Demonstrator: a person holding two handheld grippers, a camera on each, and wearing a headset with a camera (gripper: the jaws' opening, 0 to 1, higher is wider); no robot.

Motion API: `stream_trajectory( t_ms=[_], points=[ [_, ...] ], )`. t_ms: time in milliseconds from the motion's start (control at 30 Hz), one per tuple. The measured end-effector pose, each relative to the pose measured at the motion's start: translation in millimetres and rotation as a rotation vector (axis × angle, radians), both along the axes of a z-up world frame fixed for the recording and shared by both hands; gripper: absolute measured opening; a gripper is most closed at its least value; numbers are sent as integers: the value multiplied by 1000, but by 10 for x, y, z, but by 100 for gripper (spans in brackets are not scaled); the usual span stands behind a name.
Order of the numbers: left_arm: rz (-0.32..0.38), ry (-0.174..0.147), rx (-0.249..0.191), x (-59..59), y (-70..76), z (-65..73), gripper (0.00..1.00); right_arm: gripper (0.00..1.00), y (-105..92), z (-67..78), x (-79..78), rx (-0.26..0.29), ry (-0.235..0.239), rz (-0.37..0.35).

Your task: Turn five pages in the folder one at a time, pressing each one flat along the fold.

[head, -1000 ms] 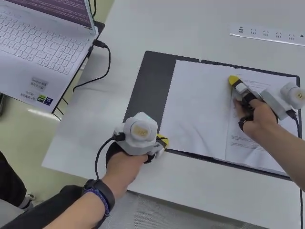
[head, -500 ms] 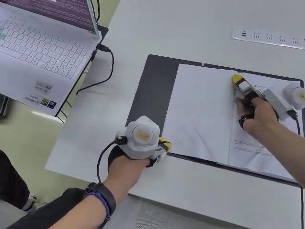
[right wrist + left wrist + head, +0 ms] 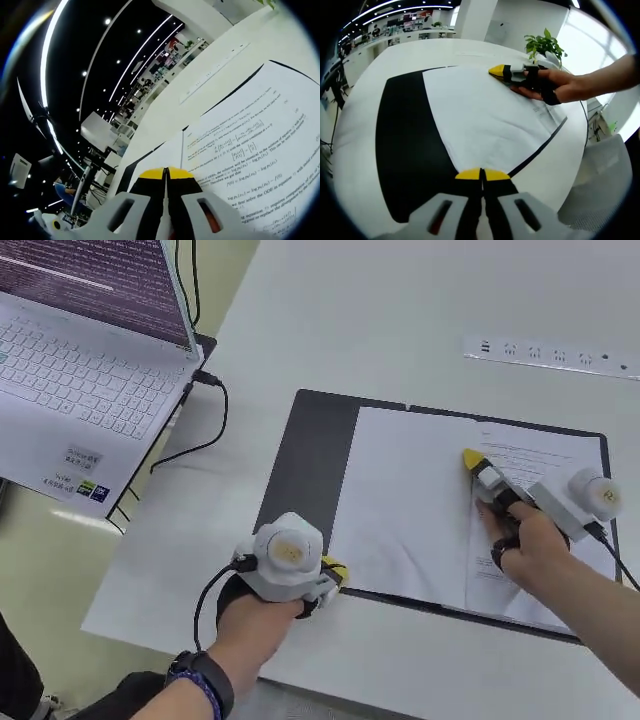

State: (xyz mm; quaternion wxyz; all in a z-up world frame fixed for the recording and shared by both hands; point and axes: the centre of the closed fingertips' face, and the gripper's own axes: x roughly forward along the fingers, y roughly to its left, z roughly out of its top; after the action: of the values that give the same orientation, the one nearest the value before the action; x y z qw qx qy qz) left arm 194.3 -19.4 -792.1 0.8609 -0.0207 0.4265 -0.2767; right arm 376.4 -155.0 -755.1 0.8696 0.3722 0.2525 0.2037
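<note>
1. One folder lay open on the white table, with its black cover bare at the left.
2. A blank page lay left of the fold and a printed page right of it.
3. The right gripper, jaws clenched on nothing, touched the fold.
4. The left gripper, also clenched empty, sat at the folder's near edge.

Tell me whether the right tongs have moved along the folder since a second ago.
Yes, slightly. The right tongs, shut, have slid along the fold, away from the folder's far edge toward its near edge.
</note>
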Motion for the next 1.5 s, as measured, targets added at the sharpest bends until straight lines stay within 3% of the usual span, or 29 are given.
stream_trajectory(
  t_ms=[633, 700, 1500],
  points=[
    [1, -25, 9, -18, 9, 9, 0, 0, -52, -71, -552, -49, -14, 31],
    [-2, -26, 10, -19, 9, 8, 0, 0, -83, -101, -556, -53, -12, 34],
    [-18, -57, 30, -7, -6, 5, 0, 0, -93, -235, -1272, -128, -3, 164]
  ],
)
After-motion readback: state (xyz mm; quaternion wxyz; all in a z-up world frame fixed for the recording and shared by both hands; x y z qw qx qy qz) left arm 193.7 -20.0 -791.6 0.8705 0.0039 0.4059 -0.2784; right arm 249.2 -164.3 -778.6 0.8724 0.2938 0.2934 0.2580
